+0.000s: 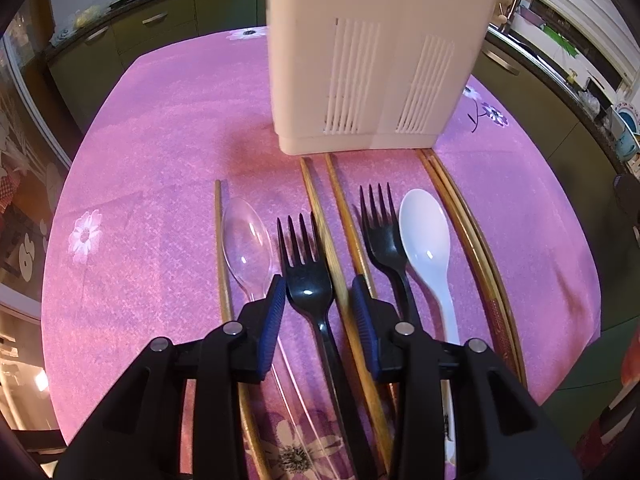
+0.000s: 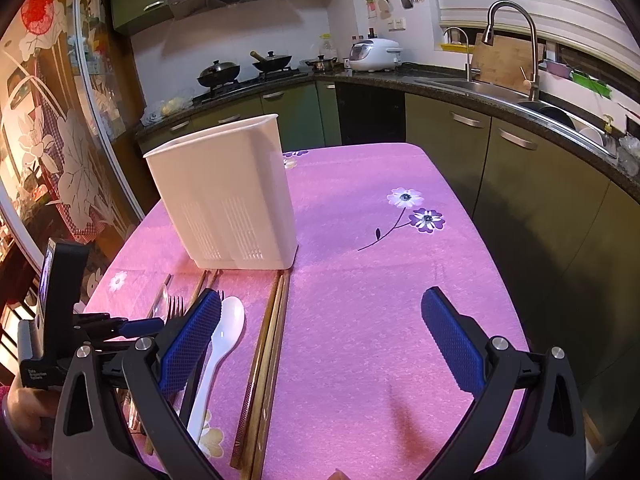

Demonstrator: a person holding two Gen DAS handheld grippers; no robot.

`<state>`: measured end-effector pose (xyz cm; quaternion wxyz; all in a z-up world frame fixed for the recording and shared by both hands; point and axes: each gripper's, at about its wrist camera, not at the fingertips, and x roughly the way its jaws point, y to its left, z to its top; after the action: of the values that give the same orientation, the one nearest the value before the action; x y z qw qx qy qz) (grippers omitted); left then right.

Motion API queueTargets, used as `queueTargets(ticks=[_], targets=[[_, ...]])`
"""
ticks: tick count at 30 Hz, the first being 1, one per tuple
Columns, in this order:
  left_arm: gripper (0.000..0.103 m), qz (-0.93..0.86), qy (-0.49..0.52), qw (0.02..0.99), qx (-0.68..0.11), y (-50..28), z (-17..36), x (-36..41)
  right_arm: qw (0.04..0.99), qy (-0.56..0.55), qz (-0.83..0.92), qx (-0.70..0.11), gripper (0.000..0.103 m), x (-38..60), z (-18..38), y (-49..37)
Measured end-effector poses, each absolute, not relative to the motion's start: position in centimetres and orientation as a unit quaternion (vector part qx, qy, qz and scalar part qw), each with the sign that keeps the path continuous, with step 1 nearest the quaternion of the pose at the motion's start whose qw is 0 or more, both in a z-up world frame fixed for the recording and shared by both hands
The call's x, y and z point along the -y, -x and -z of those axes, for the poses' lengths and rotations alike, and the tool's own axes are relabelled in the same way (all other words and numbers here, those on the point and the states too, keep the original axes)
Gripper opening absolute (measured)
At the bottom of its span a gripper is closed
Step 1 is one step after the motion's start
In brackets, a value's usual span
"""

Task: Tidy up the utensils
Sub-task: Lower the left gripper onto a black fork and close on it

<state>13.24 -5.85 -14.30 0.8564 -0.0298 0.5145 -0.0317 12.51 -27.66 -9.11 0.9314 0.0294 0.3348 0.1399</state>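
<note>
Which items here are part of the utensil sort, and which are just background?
Job:
white holder
clear spoon
black fork between the left tool's fingers
second black fork
white spoon
loose chopsticks
chopstick pair at right

Background:
woks on the stove
rice cooker
faucet
cutting board

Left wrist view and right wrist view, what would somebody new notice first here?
Probably the tall white utensil holder standing on the pink flowered tablecloth. In front of it lies a neat row: clear spoon, two black forks either side of wooden chopsticks, then a white spoon. The left gripper hovers open over one fork; the right gripper gapes wide over bare cloth.
</note>
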Motion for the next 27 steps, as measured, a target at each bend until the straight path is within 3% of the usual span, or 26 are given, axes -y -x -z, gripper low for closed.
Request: queueTargets(ticks=[12, 17, 18, 19, 27], targets=[[0.036, 0.028, 0.009, 0.855, -0.517, -13.3, 14.5, 6.7, 0.93, -0.029, -0.145, -0.336, 0.099, 27.3, 9.3, -12.6], [0.027, 0.039, 0.02, 0.86, -0.509, -13.4, 14.5, 6.7, 0.928, -0.026, -0.15, -0.341, 0.099, 27.1, 9.5, -12.7], [0.022, 0.041, 0.021, 0.862, -0.505, -13.3, 14.3, 6.5, 0.927, -0.023, -0.152, -0.343, 0.099, 27.0, 9.6, -12.8], [0.006, 0.047, 0.02, 0.864, -0.501, -13.2, 14.0, 6.4, 0.925, -0.02, -0.156, -0.345, 0.099, 26.7, 9.7, -12.9], [0.004, 0.055, 0.027, 0.855, -0.515, -13.9, 14.8, 5.7, 0.887, -0.058, -0.229, -0.396, 0.099, 25.2, 10.7, -15.1]])
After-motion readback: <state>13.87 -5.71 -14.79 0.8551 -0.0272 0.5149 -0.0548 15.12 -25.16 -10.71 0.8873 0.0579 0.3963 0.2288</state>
